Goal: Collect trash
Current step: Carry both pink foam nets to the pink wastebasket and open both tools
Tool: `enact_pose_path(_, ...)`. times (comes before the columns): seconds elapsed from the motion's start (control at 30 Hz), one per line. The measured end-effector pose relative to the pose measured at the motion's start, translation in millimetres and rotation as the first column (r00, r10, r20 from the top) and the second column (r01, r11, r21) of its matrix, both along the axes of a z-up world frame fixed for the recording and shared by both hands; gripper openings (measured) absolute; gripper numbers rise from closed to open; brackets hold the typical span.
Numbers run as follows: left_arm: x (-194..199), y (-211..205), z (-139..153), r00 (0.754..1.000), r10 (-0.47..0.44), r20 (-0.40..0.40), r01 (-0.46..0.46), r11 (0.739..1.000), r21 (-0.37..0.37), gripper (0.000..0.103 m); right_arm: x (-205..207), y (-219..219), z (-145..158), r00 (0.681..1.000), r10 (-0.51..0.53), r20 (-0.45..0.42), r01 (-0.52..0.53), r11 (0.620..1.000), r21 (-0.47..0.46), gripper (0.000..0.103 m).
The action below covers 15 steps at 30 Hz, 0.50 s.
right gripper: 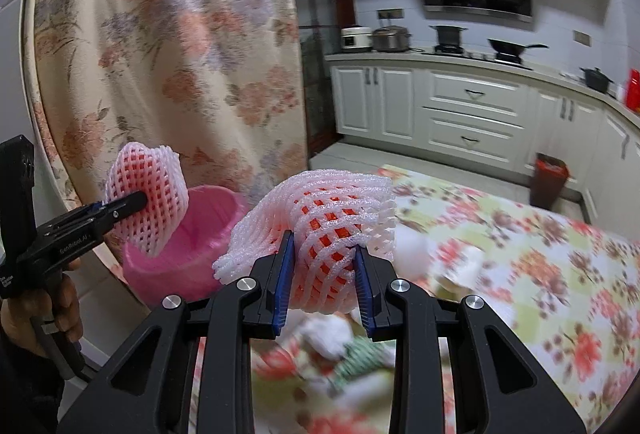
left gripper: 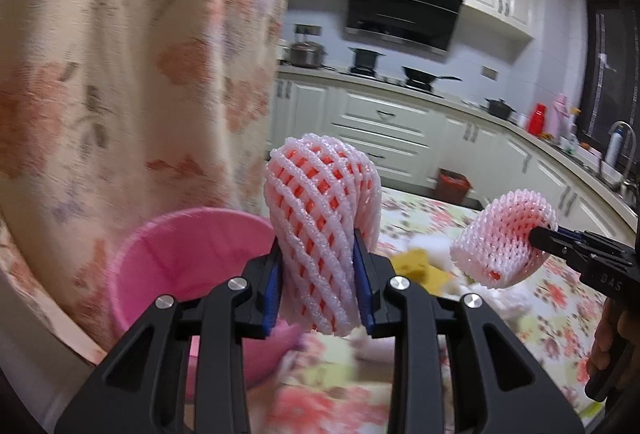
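My left gripper [left gripper: 322,282] is shut on a pink-and-white foam fruit net [left gripper: 320,218], held upright above the table beside the pink bucket [left gripper: 180,266]. My right gripper [right gripper: 323,280] is shut on a second foam net [right gripper: 320,218]. In the left wrist view the right gripper [left gripper: 536,236] shows at right with its net [left gripper: 504,238]. In the right wrist view the left gripper [right gripper: 140,200] holds its net [right gripper: 150,194] just over the pink bucket [right gripper: 192,250]. More trash lies blurred on the table: white wads [right gripper: 328,330], a yellow piece [left gripper: 412,264], a green-striped scrap [right gripper: 360,358].
A floral tablecloth [right gripper: 540,274] covers the table. A floral curtain [left gripper: 140,74] hangs at left behind the bucket. A red-lined floor bin [right gripper: 550,184] stands by the white kitchen cabinets [right gripper: 472,114]. Pots sit on the far counter.
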<state>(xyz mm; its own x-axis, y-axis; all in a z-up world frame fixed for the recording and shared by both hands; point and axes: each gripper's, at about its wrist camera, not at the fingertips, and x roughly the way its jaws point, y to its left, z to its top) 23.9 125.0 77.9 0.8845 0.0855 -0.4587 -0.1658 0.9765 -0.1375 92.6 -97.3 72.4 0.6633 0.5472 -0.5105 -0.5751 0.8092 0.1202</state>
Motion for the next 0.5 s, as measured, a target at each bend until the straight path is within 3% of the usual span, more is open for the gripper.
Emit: enact_pose_path(0.5,-5.1,91.8,-14.5,0.984,0.166,-0.059,-0.165,0.986,0.016,0.033,27.7,155.8,-8.9,0.974,0.222,-0.032,-0.223,0.974,-0.045,0.029)
